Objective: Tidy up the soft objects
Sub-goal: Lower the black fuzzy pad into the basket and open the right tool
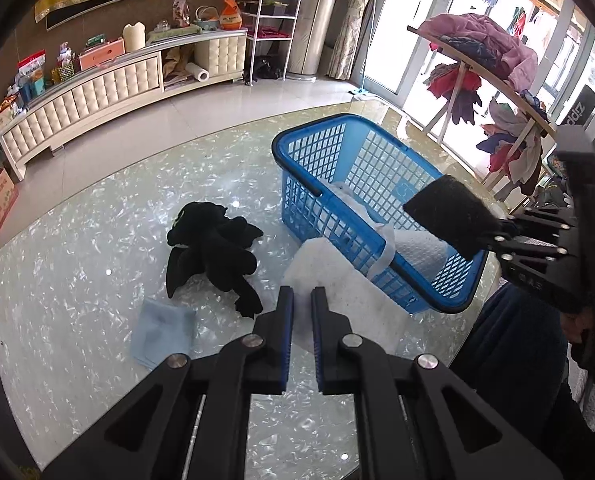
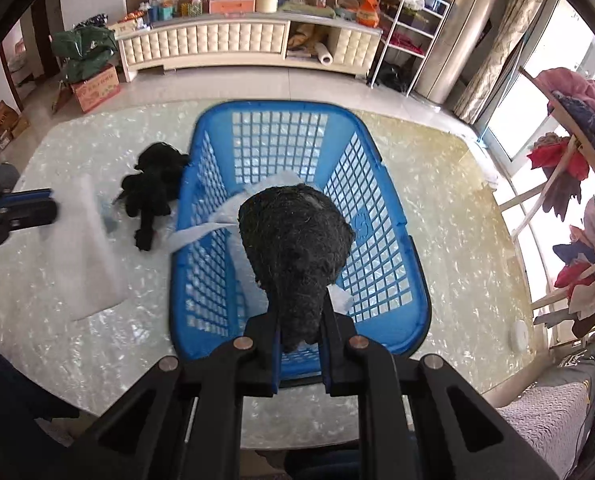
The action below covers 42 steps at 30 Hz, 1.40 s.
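Right gripper (image 2: 299,344): nearest the right wrist camera, its fingers pinched the narrow end of a black scouring sponge (image 2: 295,236).
Sponge axis: the sponge ran straight out from the fingers toward 12 o'clock, widening away from them, its broad end hanging above the inside of the blue basket (image 2: 401,280).
Key relation: the sponge sat directly over the basket's open mouth, so the coming move looked like a simple letting-go or a short lowering, with no sideways travel needed.
Basket contents: a white cloth (image 2: 225,216) lay inside, one strip draped over the rim at about 9 o'clock from the sponge.
Left gripper (image 1: 302,304): in the left wrist view its fingers stood a little apart with nothing between them, hovering over a white foam sheet (image 1: 337,280) on the table.
Left gripper to basket: the basket lay at about 1 o'clock from it, just beyond the foam sheet.
Nearer hand: the right one was already over the basket; the left was beside it.
Light blue cloth (image 1: 161,328): flat on the table at 10 o'clock from the left fingers, near them.
Black plush toy (image 1: 213,248): farther out at 11 o'clock, just beside the basket's wall, not in it.
Table (image 1: 77,280): pearly glass top, carrying all of these.
Judgement: plush toy, blue cloth and foam sheet appeared left to gather.
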Motion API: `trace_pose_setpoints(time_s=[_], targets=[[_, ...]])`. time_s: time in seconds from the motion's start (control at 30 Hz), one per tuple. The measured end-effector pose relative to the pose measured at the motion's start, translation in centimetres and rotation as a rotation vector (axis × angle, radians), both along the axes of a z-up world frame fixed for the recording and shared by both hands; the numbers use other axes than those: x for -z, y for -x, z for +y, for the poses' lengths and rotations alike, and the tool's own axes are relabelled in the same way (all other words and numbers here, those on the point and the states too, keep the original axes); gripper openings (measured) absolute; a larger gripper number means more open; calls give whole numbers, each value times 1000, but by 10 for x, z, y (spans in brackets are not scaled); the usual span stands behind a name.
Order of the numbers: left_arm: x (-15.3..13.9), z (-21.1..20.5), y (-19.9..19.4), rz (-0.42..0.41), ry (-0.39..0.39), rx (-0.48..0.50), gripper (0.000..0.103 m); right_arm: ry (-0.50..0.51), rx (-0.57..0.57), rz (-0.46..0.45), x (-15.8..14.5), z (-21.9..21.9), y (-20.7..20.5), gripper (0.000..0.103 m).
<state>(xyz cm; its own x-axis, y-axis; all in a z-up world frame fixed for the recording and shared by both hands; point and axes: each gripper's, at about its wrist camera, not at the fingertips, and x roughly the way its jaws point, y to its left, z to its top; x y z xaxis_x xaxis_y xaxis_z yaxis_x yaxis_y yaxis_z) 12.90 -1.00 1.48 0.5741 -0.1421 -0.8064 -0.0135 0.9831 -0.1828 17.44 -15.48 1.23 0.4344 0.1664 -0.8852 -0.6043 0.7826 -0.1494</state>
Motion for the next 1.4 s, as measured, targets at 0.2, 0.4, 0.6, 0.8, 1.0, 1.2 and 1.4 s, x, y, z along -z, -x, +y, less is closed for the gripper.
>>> trace_pose_setpoints(time_s=[0.2,0.4,0.6,0.8,1.0,1.2,1.4], targets=[[0,-3,0,9,0,8,8,37,18,22,19,7,-26,14],[3,-3,-1,20,3,15,8,80,5,33,32,21,-43,14],[8,-4,-3,41,5,10,8,125,12,40,42,24,-53,16],[11,-2,-5,46,10,6,8,140,17,44,43,21,-57,24],[13,-2,-6,53,8,6,8,139,15,22,36,15,-56,42],[13,3,-5,54,7,-12,8,107,13,-13,19,3,-52,75],[-3,1,-5,16,20,-10,8,55,7,-59,-1,-6,-33,92]])
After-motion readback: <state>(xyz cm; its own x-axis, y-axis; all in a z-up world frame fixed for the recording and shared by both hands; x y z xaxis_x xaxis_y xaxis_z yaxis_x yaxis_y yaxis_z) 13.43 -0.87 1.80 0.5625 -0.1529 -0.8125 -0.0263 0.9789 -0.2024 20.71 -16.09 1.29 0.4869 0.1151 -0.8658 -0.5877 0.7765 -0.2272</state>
